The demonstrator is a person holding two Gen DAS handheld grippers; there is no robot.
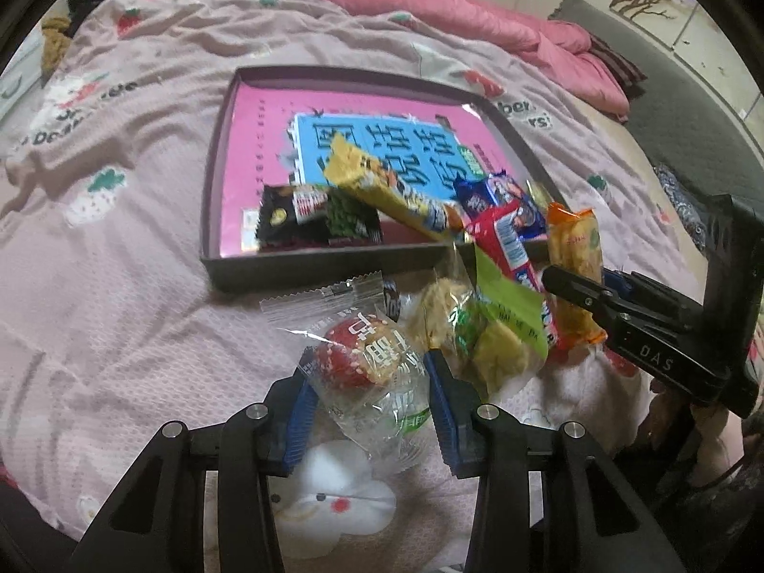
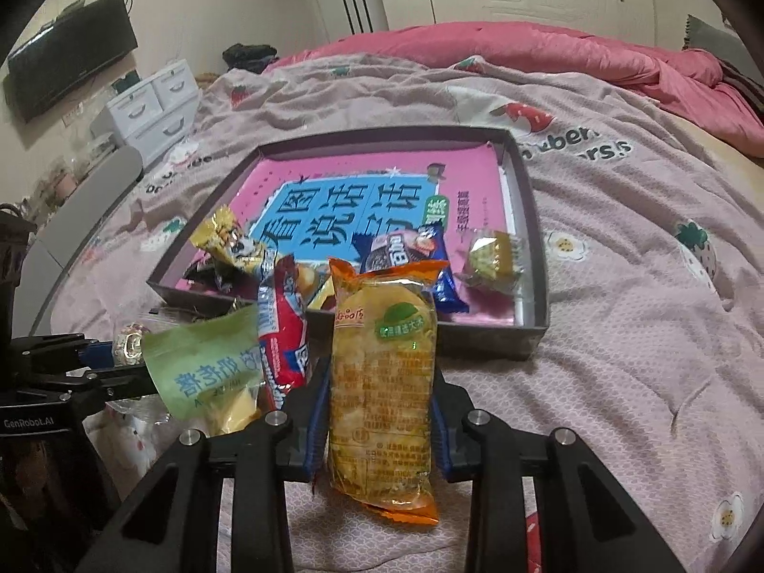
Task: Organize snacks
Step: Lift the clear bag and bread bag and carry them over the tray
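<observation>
A dark shallow box [image 1: 315,265] [image 2: 535,200] lies on the bed with a pink-and-blue book as its floor. In it lie a yellow bar [image 1: 382,186], a black-green pack [image 1: 324,212], a blue pack [image 2: 420,258] and a small yellow-wrapped sweet [image 2: 494,260]. My left gripper [image 1: 370,382] is shut on a clear-wrapped red sesame ball snack [image 1: 363,353] in front of the box. My right gripper [image 2: 382,401] is shut on an orange-yellow cracker pack [image 2: 384,372], upright, near the box's front wall. A green-labelled pack [image 1: 496,324] [image 2: 205,363] and a red pack [image 2: 281,329] lie between the grippers.
The bed has a pink strawberry-print blanket [image 2: 644,286] and a pink quilt [image 2: 573,47] at the back. White drawers [image 2: 153,105] and a dark monitor [image 2: 71,52] stand at the left. The right gripper's body shows in the left wrist view [image 1: 668,339].
</observation>
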